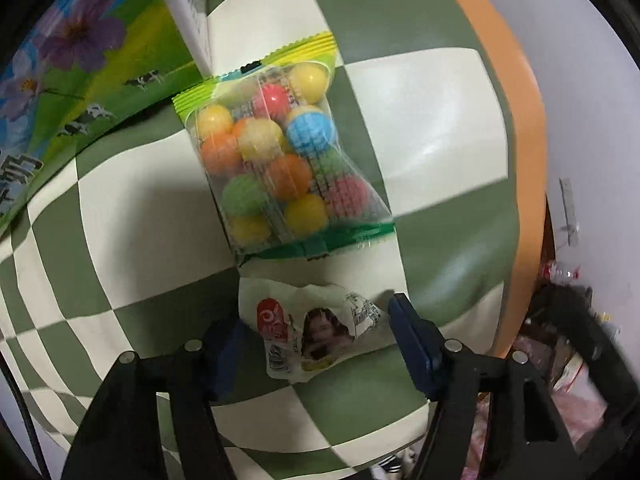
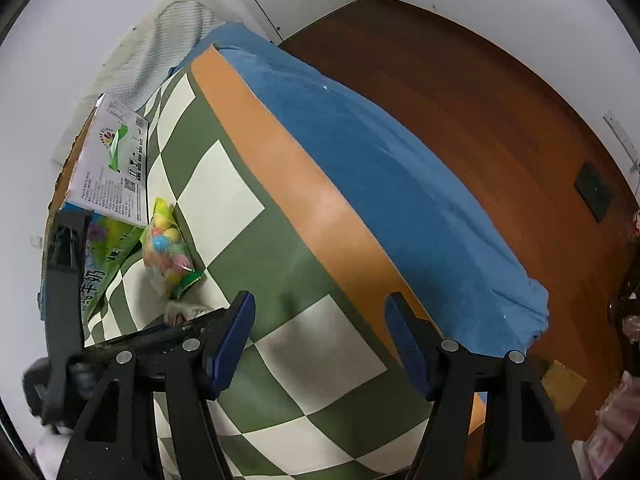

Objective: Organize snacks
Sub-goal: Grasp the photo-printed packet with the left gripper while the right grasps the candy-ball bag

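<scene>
Wooden floor shows rightward only; small packet leftward.

Left claw spread wide around small white snack packet, gumball bag beyond, checkered cloth

Both wrist views look down, sharing the candy bag.

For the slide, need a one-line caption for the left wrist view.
Open left gripper straddling a small white snack packet, bag of gumballs just beyond, on a checkered cloth.
</scene>
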Available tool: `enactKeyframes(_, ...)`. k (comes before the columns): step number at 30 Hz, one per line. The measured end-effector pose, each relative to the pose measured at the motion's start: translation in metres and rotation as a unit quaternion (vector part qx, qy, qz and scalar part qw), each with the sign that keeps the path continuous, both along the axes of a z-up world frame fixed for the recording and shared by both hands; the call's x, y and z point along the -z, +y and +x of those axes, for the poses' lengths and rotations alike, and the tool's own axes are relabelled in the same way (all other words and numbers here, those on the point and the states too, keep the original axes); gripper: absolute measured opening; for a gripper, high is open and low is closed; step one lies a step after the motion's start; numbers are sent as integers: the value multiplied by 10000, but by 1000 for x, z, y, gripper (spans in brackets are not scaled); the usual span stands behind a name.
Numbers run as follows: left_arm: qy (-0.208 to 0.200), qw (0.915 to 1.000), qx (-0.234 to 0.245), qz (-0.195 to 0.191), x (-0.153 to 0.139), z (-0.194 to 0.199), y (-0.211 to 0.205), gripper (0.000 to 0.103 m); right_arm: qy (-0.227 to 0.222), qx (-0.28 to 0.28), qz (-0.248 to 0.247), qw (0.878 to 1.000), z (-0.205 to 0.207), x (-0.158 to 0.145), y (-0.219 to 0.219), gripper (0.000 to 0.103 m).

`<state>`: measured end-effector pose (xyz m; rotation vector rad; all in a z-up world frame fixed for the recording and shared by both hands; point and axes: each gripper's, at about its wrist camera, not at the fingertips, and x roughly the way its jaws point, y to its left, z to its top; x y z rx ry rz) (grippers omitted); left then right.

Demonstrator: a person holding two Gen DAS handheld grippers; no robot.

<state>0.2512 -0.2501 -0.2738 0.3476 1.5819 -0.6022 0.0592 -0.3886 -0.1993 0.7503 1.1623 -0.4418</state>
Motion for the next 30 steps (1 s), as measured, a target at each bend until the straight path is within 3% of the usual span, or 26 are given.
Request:
enactKeyframes(5, -188, 9997, -104, 102, -12, 2, 43, 65, -71, -515, -11, 9986, 39, -6, 16, 71)
enactKeyframes(10, -265, 9963, -758, 308, -16, 22, 111, 65, -41, -1282, -71, 9917, 100, 2, 59, 72)
enactKeyframes(14, -241, 9868, -1530, 461, -9, 43, 166, 65, 115, -1713, -173, 9850, 141, 16, 92, 83)
enactKeyframes(19, -69, 9762, -2136, 363, 1, 52, 200, 65, 600, -2113, -685, 9732, 177, 39, 124, 83)
enactKeyframes(21, 35, 9740, -2250, 259, 4, 46, 203, 66, 633, -2165, -923, 9698, 180, 42, 132, 83)
enactKeyframes(22, 110, 9732, -2286, 215, 7, 47, 206, 66, 582, -2201, -1014, 9685, 179, 42, 136, 77)
enactKeyframes(23, 187, 9725, -2315, 166, 9, 48, 211, 67, 552, -2251, -1078, 9668, 176, 41, 138, 62)
enactKeyframes(24, 298, 9715, -2352, 90, 12, 48, 214, 67, 535, -2306, -1044, 9660, 173, 41, 141, 60)
enactKeyframes(30, 639, 9760, -2084, -41, 18, 51, 226, 71, 761, -2700, -556, 9582, 140, 42, 164, 59)
